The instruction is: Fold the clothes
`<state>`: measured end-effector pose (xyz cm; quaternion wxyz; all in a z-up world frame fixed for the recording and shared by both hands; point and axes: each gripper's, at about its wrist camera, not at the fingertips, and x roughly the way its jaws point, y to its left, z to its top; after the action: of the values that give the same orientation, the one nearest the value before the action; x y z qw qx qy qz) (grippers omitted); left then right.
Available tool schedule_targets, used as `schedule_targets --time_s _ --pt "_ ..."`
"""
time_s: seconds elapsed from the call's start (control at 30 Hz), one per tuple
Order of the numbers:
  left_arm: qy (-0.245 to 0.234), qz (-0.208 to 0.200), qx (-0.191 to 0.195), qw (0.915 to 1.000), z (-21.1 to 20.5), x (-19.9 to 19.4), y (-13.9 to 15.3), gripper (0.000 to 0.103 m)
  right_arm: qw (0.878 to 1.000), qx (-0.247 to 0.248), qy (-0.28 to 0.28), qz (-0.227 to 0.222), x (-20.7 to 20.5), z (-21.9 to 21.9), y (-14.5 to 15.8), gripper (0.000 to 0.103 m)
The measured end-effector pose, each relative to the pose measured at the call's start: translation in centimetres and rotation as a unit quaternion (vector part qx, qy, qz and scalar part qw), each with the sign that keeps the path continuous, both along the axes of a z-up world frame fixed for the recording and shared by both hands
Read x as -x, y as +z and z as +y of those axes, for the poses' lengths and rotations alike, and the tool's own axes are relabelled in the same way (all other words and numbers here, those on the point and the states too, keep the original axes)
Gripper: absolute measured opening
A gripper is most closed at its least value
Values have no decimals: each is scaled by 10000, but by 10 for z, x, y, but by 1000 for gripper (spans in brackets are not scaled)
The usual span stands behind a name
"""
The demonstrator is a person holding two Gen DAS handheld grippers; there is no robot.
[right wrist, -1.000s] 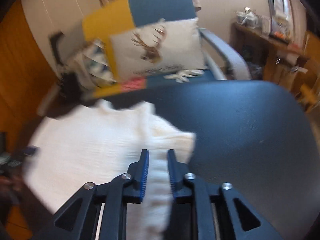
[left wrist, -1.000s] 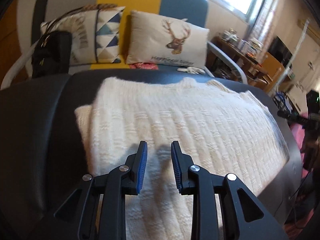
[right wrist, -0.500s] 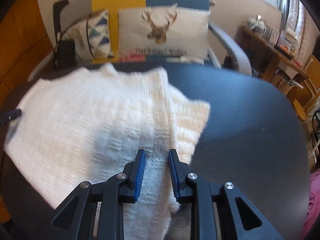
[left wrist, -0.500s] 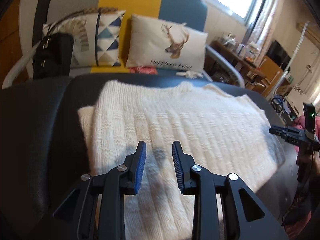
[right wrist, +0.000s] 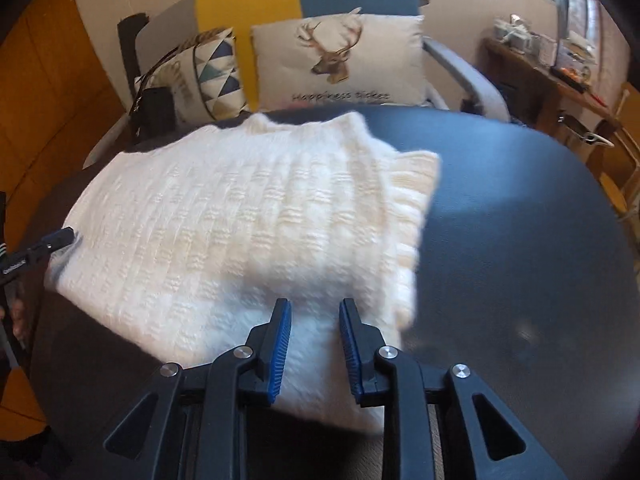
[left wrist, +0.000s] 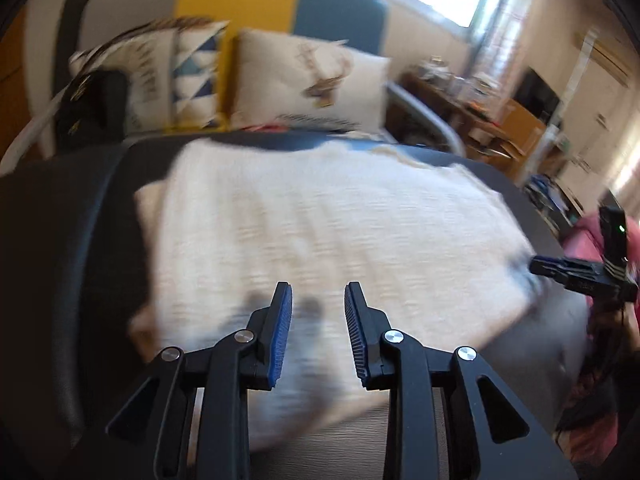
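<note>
Both claws are sitting further back toward the near edge of the table than a second ago, and the white sweater (right wrist: 240, 232) is showing more of itself in the right wrist view.

The sweater is lying flat on the dark table (right wrist: 520, 260), partly folded, with one ribbed end (right wrist: 416, 184) poking out toward the right edge. The left claw (left wrist: 316, 320) is hanging over the near part of the sweater with its jaws partly apart and nothing in them. The right claw (right wrist: 313, 328) is doing the same over the near right corner of the sweater, jaws partly apart, holding nothing.

The next fold is probably a lift of the near edge. To do it well, both claws should be going down together, pinching only the top layers at matching spots, and carrying the edge over evenly so no bumps are forming.

The left wrist view is blurry but is showing the right claw (left wrist: 560, 270) beside the sweater's right edge. The right wrist view is sharp and is showing the knit rows, the ribbed end and the deer pillow (right wrist: 340, 60)
</note>
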<state>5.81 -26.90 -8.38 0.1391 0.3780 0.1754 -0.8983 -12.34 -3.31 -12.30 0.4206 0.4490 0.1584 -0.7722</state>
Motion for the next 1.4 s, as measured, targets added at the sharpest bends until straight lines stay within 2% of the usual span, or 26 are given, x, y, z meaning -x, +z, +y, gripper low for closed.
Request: schedule_targets --time_s 0.17,0.3,0.37,0.47,0.57,0.67,0.7,0.77,0.8,0.87,0.93,1.03,1.1,1.2,1.27,1.33,1.4 --pt "-769 -261 190 9965 51 38 -7 30 9997 216 73 -70 -14 23 -4 24" --pt "-753 -827 270 9934 60 64 -34 30 9996 -62 -117 -268 -7 30 -26 24" --pt "-725 -828 190 9937 59 65 -32 30 9995 -22 -96 -301 -6 33 -24 24" --pt "-723 -581 -70 9957 58 65 -21 30 9998 -15 -43 -182 -6 30 -13 24" --pt "-929 -386 -127 9948 67 73 -12 30 9997 247 6 -14 -8 20 2 24" --pt "-1185 -488 -38 9918 86 83 -18 30 9991 396 163 -72 -9 0 5 26" --pt "-1229 -664 38 9902 93 86 -26 30 9994 216 275 -74 -12 -8 -2 26" --pt "-1197 -754 70 9899 97 89 -34 30 9989 -151 441 -85 -14 -21 -16 26" --pt "-1230 -632 -55 9904 95 89 -29 30 9984 -295 478 -108 -13 -26 -21 26" --pt "-1314 -332 -356 9901 89 89 -17 30 9988 11 437 -242 -5 -27 -6 26" --pt "-1274 -151 -291 9913 81 96 -4 30 9983 444 322 -198 9 -31 15 26" --pt "-1067 -3 -225 9940 61 113 10 30 9974 671 275 -53 32 -54 32 27" --pt "-863 -96 -239 9959 46 129 7 30 9968 728 296 -113 48 -73 33 27" --pt "-511 -331 -367 9975 13 150 -12 30 9976 588 325 -179 66 -99 23 27" --pt "-379 -454 -441 9973 -1 154 -25 30 9993 263 266 1 74 -119 11 27" --pt "-376 -416 -670 9962 -11 153 -33 30 9996 -254 83 101 83 -126 -7 27" --pt "-391 -345 -822 9952 -18 153 -35 30 9991 -404 13 85 88 -122 -15 27"
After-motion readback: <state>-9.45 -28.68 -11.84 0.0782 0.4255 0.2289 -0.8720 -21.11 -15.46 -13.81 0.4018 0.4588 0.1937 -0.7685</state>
